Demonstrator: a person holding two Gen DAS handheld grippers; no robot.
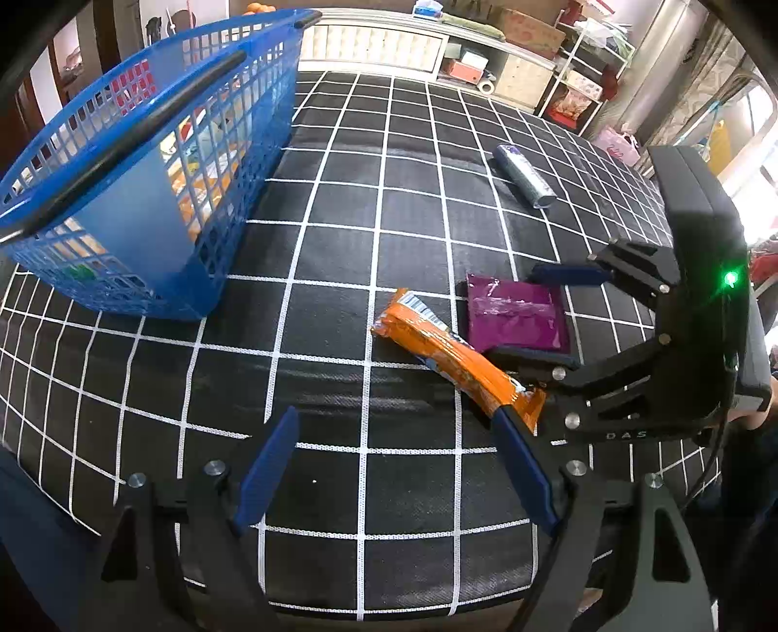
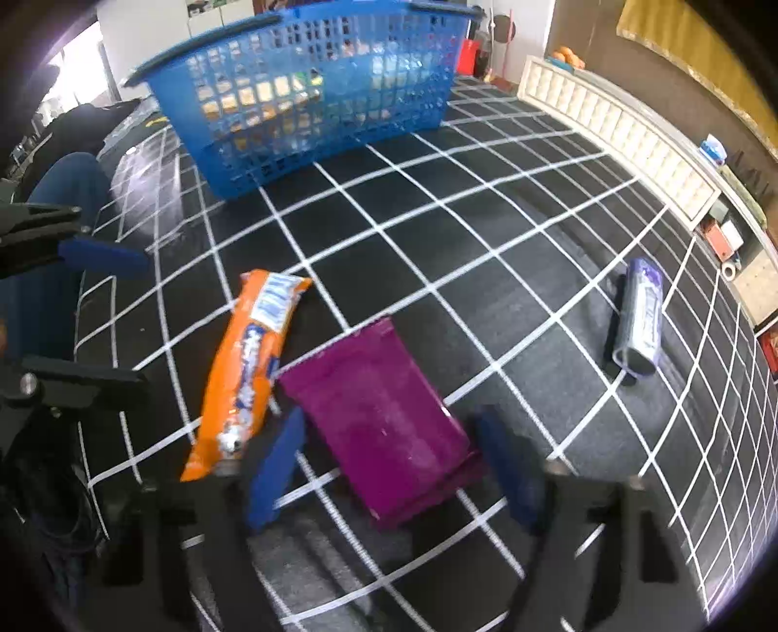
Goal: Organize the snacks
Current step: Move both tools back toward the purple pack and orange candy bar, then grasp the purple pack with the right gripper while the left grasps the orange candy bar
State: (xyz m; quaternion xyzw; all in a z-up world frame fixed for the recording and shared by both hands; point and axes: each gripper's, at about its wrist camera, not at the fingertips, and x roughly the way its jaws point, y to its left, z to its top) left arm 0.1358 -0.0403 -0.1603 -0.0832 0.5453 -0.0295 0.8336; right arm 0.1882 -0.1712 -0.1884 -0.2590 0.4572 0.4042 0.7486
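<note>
Checked cloth [image 1: 340, 291], basket [image 1: 146, 243], three snacks

A black cloth with a white grid [image 1: 413, 233] covers the surface. Along its far edge runs a cream tufted panel [image 1: 372, 46]; beyond it stand shelves [image 1: 574, 87] crowded with cardboard boxes [image 1: 530, 26]. A pink bag [image 1: 617, 146] sits near a metal duct [image 1: 661, 63].

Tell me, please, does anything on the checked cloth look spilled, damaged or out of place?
Nothing looks spilled or torn. Three snacks lie loose outside the blue basket: an orange packet, a purple pouch between the right gripper fingers, and a silver-purple roll lying apart.
</note>
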